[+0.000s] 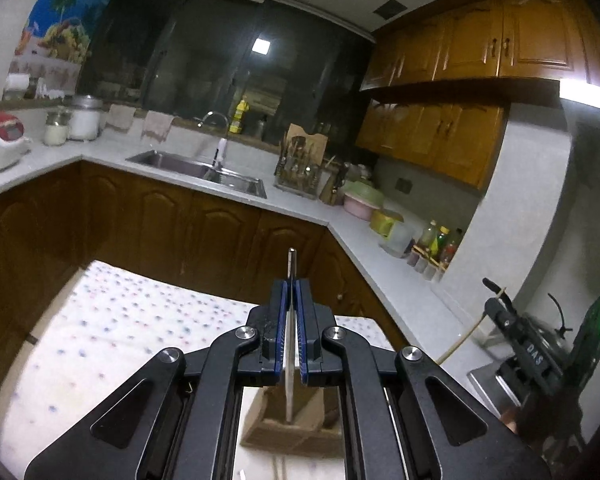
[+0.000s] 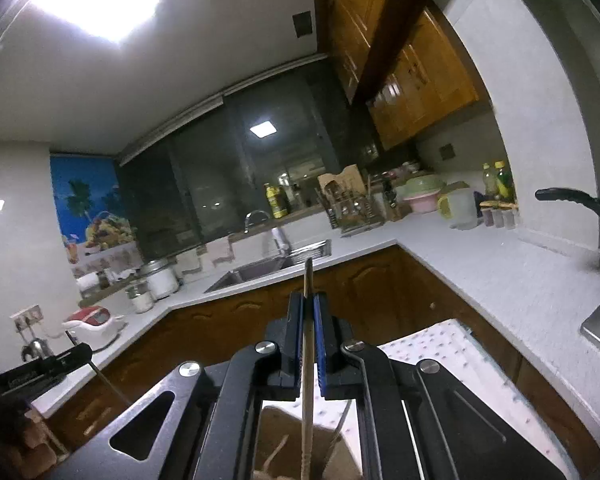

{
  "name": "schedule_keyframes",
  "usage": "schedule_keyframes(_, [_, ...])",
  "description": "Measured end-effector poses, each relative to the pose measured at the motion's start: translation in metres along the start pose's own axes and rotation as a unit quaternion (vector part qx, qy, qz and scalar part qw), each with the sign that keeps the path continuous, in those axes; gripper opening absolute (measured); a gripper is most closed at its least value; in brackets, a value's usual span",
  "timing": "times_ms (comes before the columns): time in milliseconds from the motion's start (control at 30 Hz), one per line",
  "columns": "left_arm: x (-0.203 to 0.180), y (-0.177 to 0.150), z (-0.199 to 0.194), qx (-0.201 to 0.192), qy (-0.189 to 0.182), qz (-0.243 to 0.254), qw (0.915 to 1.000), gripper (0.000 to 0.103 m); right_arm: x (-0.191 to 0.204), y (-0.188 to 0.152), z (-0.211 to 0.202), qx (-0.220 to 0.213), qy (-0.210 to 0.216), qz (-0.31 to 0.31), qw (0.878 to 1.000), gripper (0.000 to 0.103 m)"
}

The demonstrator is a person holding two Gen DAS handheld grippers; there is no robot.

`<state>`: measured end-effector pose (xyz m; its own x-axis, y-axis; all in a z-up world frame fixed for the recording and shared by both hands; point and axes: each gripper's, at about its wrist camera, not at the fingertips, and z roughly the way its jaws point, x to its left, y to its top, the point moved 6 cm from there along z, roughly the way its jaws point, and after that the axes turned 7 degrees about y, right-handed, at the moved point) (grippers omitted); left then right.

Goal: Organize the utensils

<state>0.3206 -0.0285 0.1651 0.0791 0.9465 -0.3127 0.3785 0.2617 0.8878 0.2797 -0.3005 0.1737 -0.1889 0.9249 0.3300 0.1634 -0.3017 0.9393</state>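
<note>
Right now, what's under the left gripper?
Below the left gripper, shut on a metal utensil, sits a cardboard box on a dotted cloth. The box's inside is hidden.

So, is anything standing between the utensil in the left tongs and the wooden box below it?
Nothing visible: the flat metal utensil in the left tongs runs straight down to the wooden box.

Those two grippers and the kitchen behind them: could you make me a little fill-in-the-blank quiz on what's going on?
1. Each gripper is ____ on a thin utensil.
2. The left gripper holds a flat ____ utensil.
3. Under the box lies a ____ cloth.
4. The sink sits below a dark ____.

Missing words: shut; metal; dotted; window
</note>
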Motion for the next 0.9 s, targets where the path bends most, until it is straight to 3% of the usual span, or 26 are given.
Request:
schedule_keyframes(300, [0.011, -0.052, 0.053, 0.031, 0.033, -0.003, 0.9990, 0.004, -0.015, -0.044, 0.026, 0.004, -0.010, -0.006, 1.000, 0.005])
schedule_keyframes(467, [0.012, -0.083, 0.073, 0.068, 0.037, 0.012, 0.9969, 0.004, -0.022, -0.074, 0.040, 0.037, -0.014, -0.003, 0.999, 0.005])
schedule_keyframes(600, [0.008, -0.089, 0.076, 0.075, 0.041, 0.021, 0.9961, 0.005, -0.025, -0.093, 0.048, 0.072, -0.012, 0.000, 0.997, 0.006])
schedule_keyframes(900, [0.007, -0.086, 0.077, 0.080, 0.046, 0.026, 0.9954, 0.006, -0.029, -0.093, 0.047, 0.082, -0.012, 0.005, 0.997, 0.006])
